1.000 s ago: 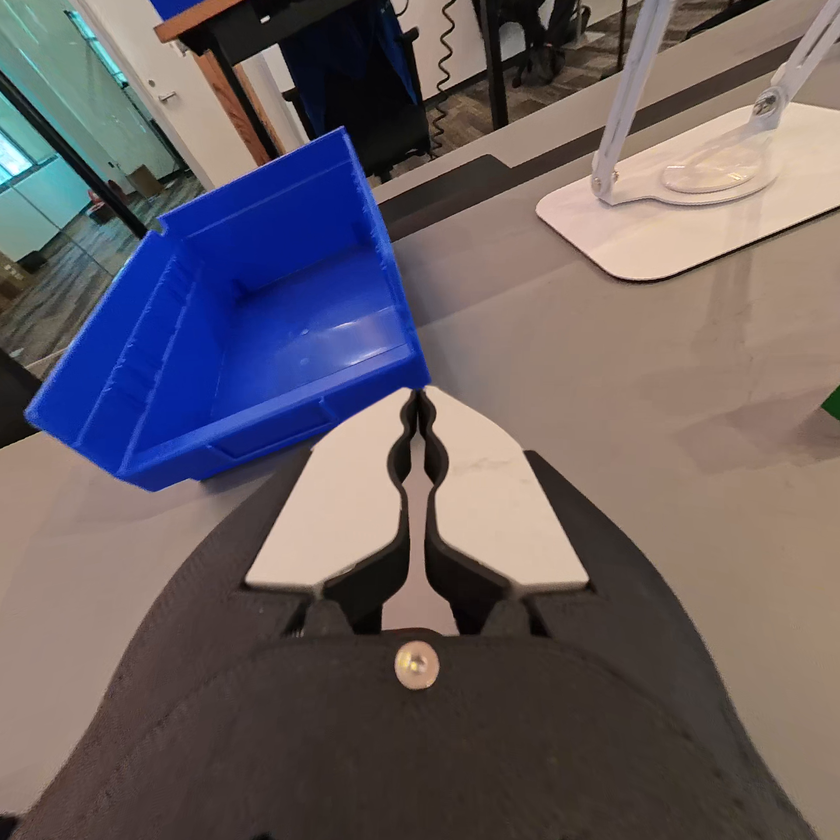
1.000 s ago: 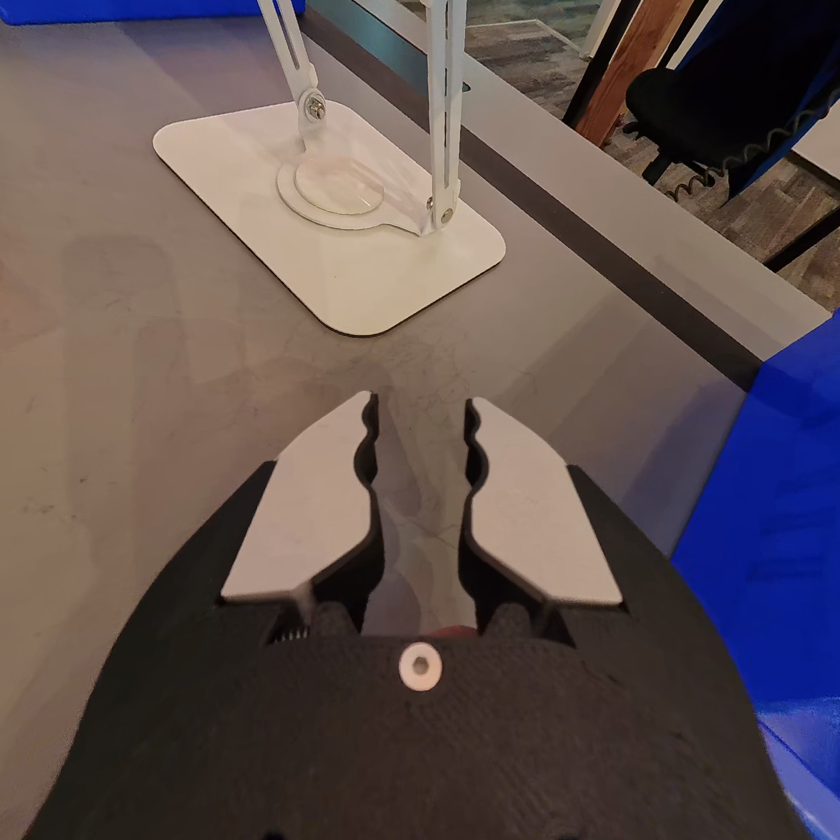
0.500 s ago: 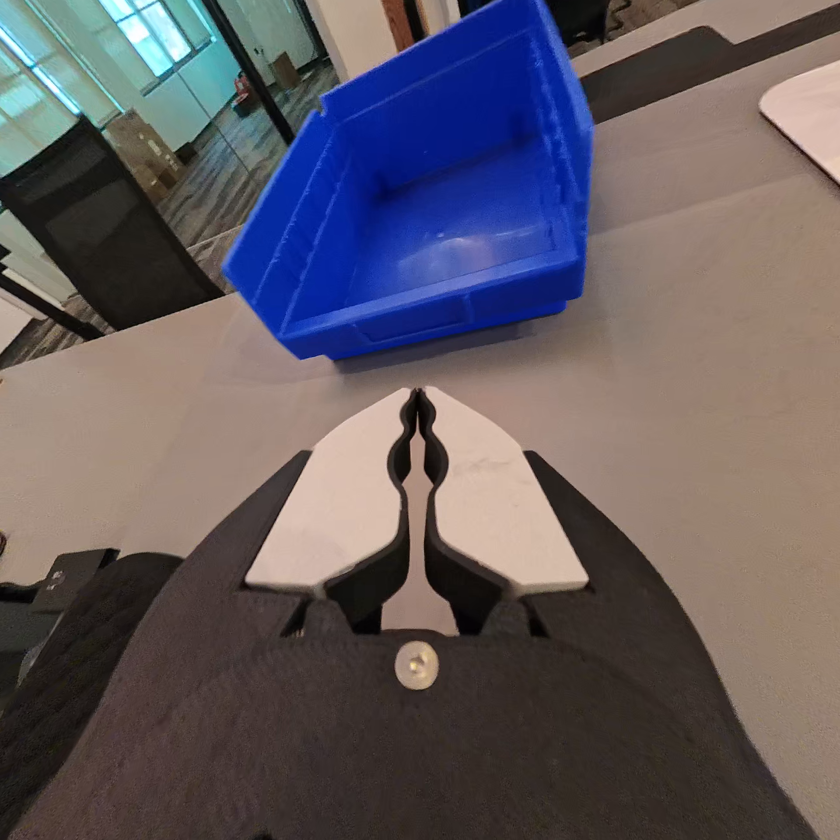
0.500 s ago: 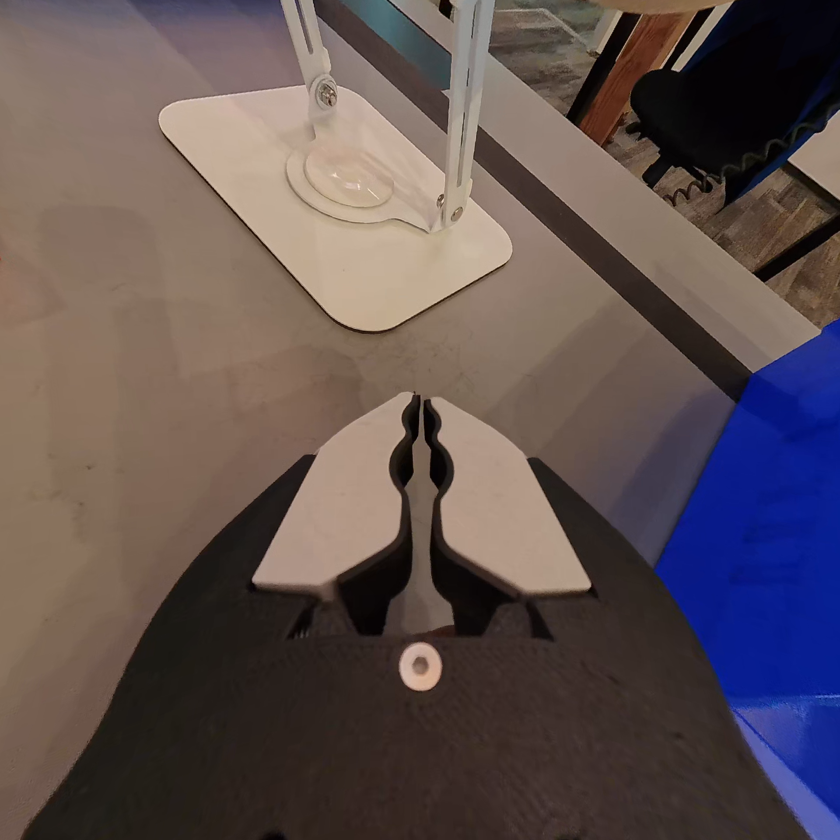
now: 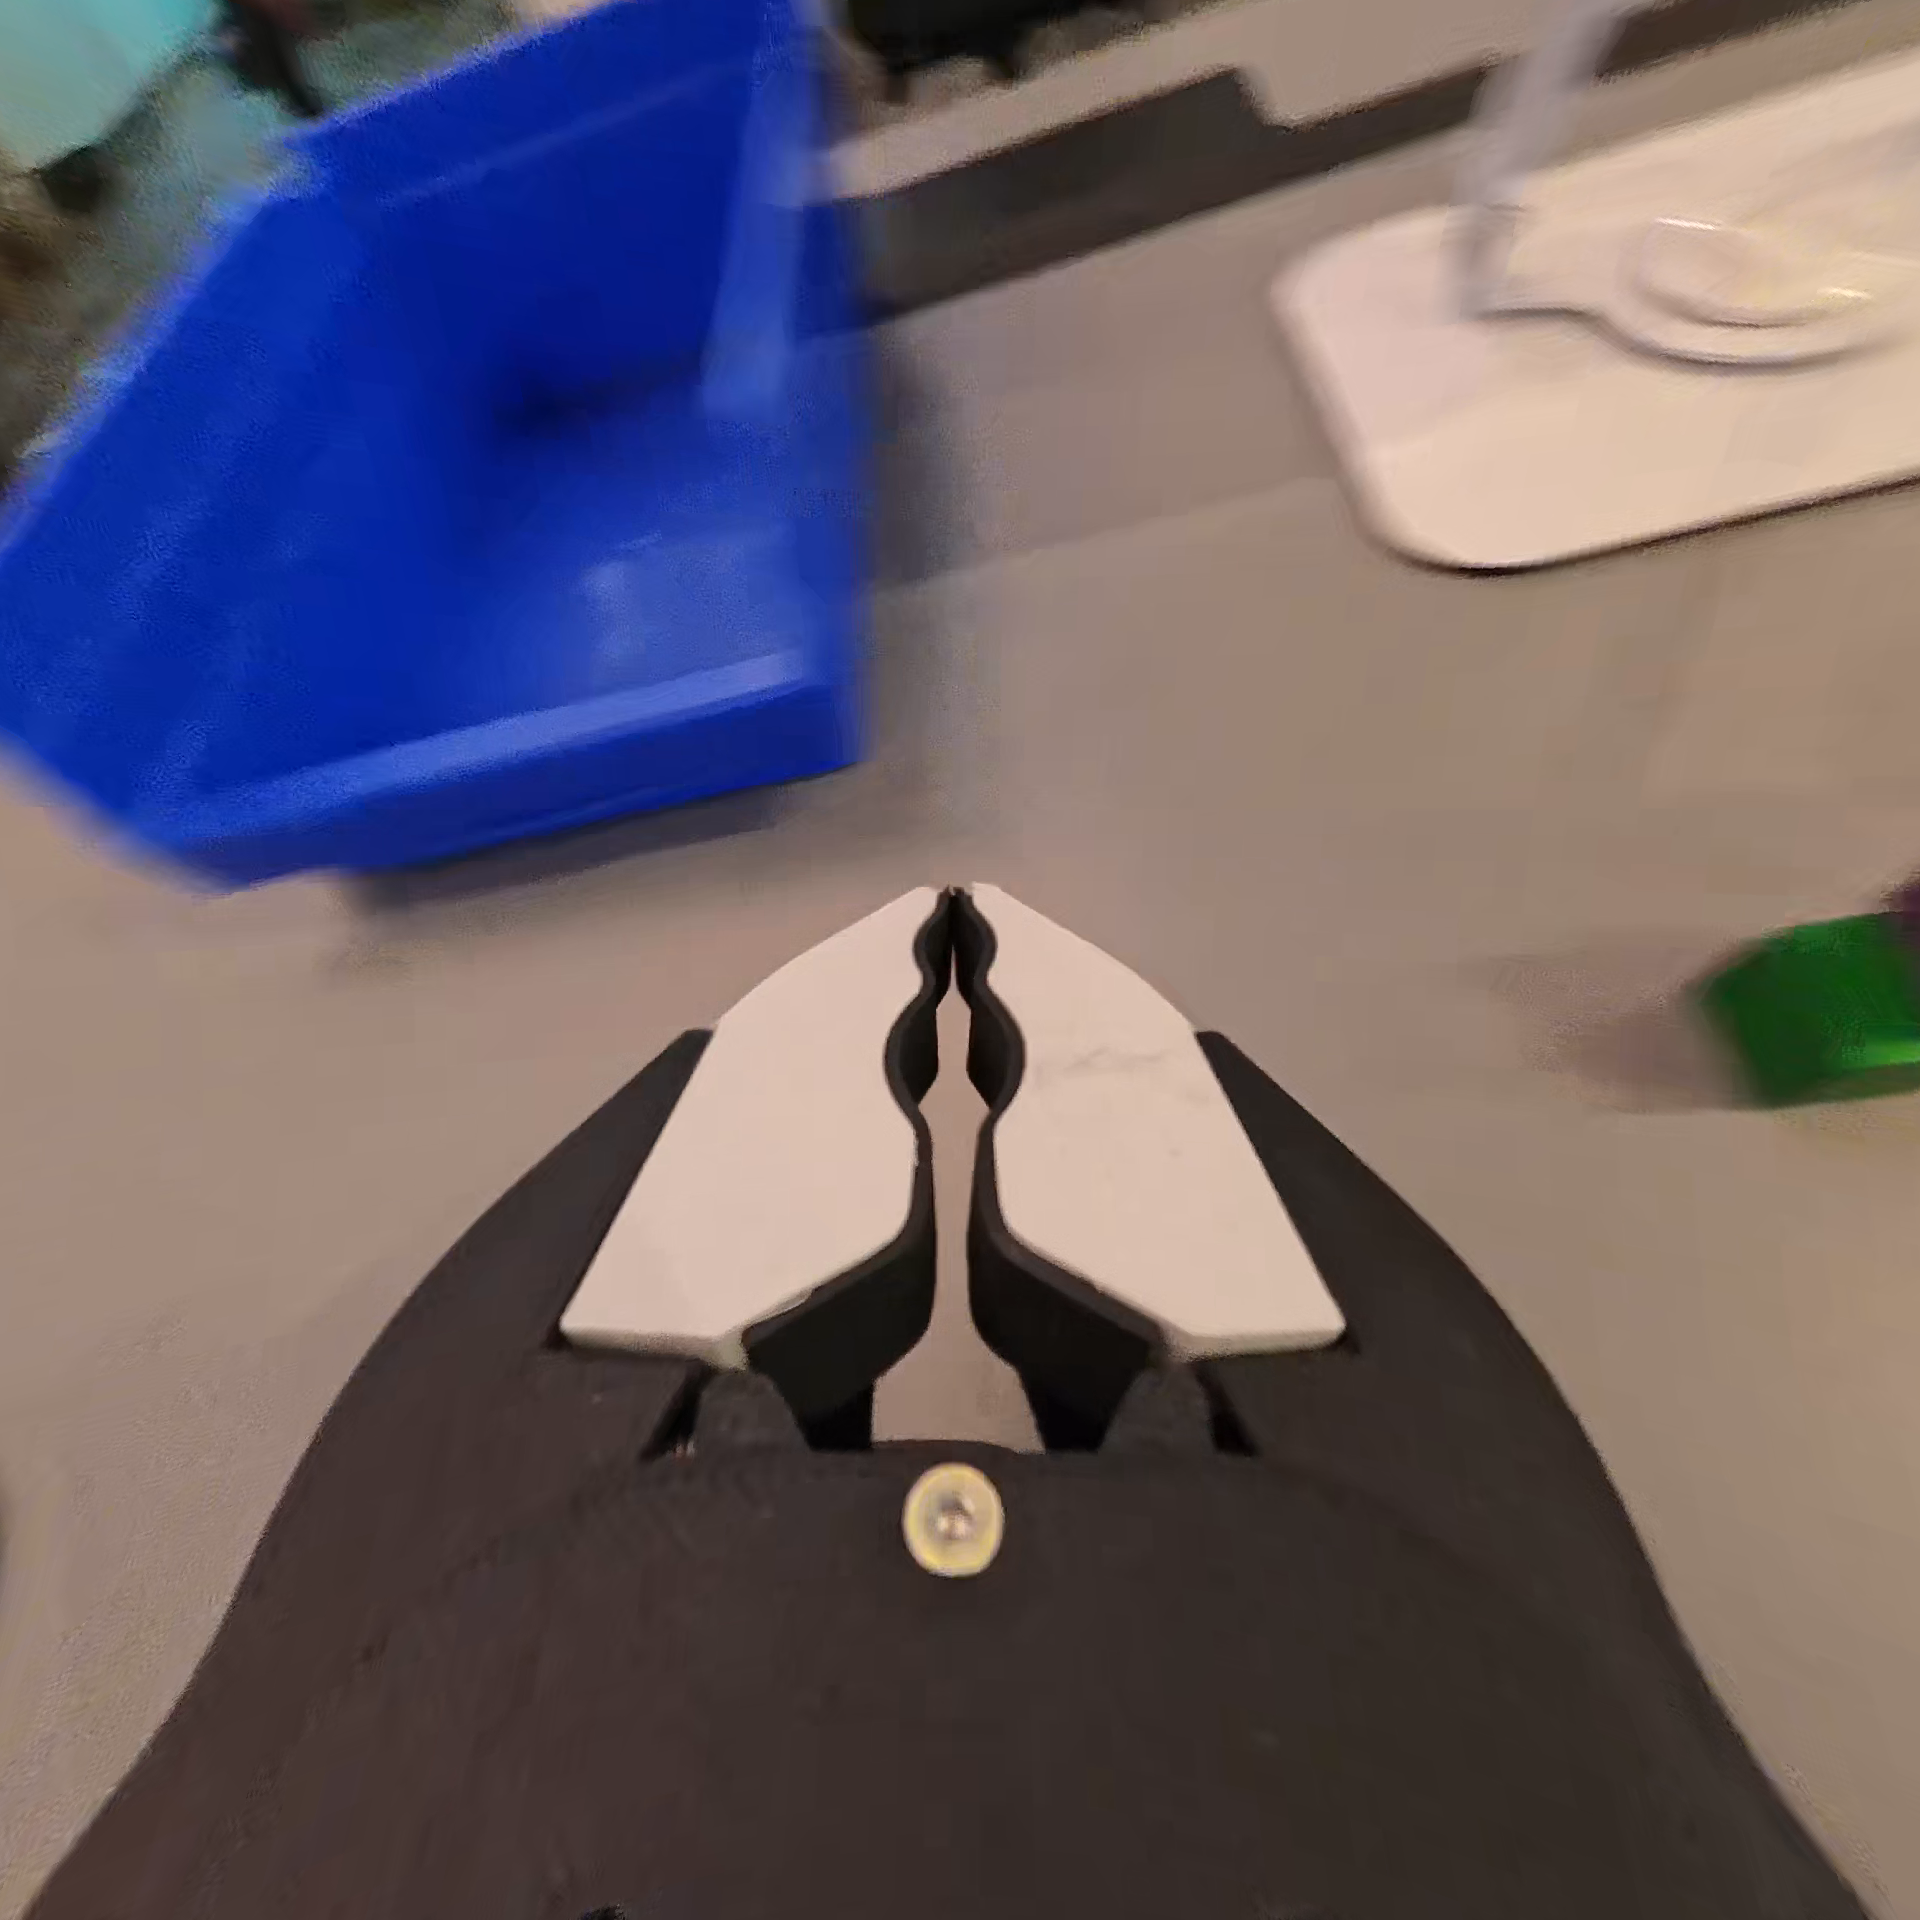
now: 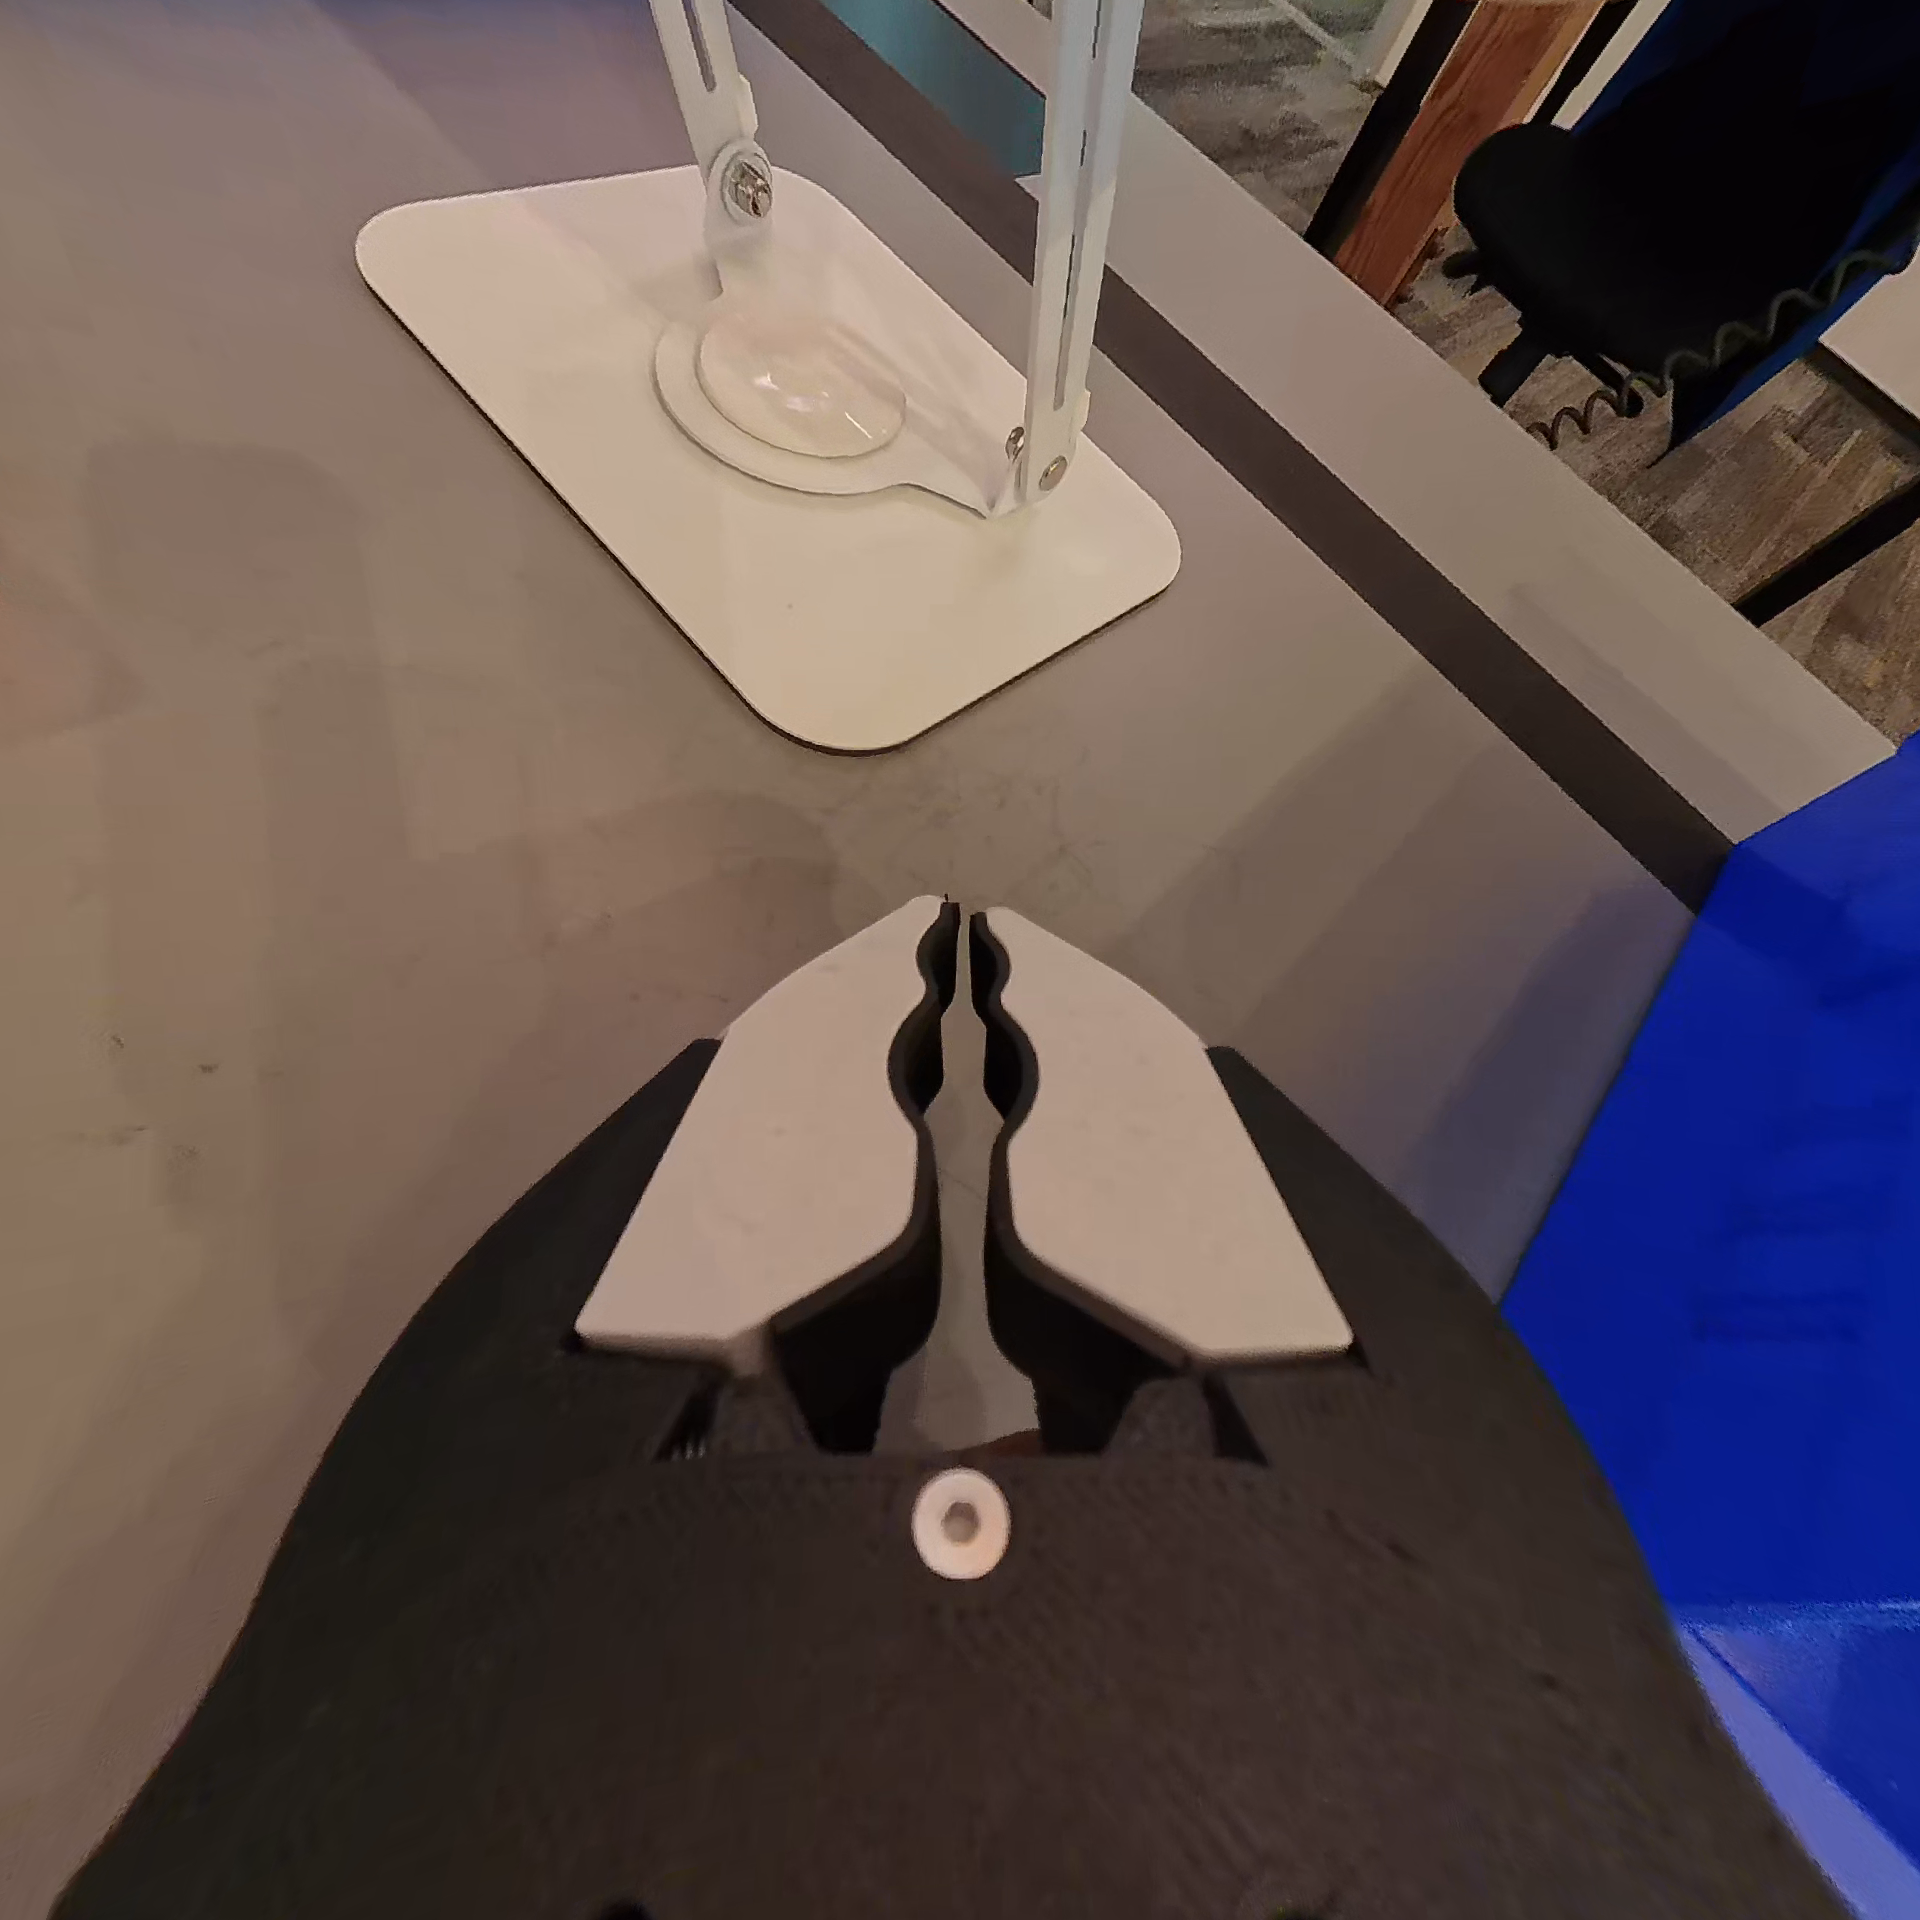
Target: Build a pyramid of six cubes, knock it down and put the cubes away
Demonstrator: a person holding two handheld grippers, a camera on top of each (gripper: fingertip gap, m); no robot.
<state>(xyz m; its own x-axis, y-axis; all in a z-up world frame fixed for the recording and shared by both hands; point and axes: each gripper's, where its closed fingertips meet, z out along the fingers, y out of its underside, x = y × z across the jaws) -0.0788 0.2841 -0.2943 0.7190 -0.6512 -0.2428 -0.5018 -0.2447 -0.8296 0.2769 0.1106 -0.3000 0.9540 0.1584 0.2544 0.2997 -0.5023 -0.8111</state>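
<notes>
Two grippers, both empty: the left gripper [image 5: 951, 891] has its tips together on nothing, and the right gripper [image 6: 958, 906] is all but closed, a sliver of grey table [image 6: 312, 831] showing between its fingers. One green cube [image 5: 1829, 1023] lies to the left gripper's right, well apart from the blue bin [image 5: 416, 468], which appears empty. Judgement: spread the fingers before reaching, square them on opposite cube faces, then close. A white stand base [image 6: 769, 457] sits beyond. No legible writing or brand is visible.
</notes>
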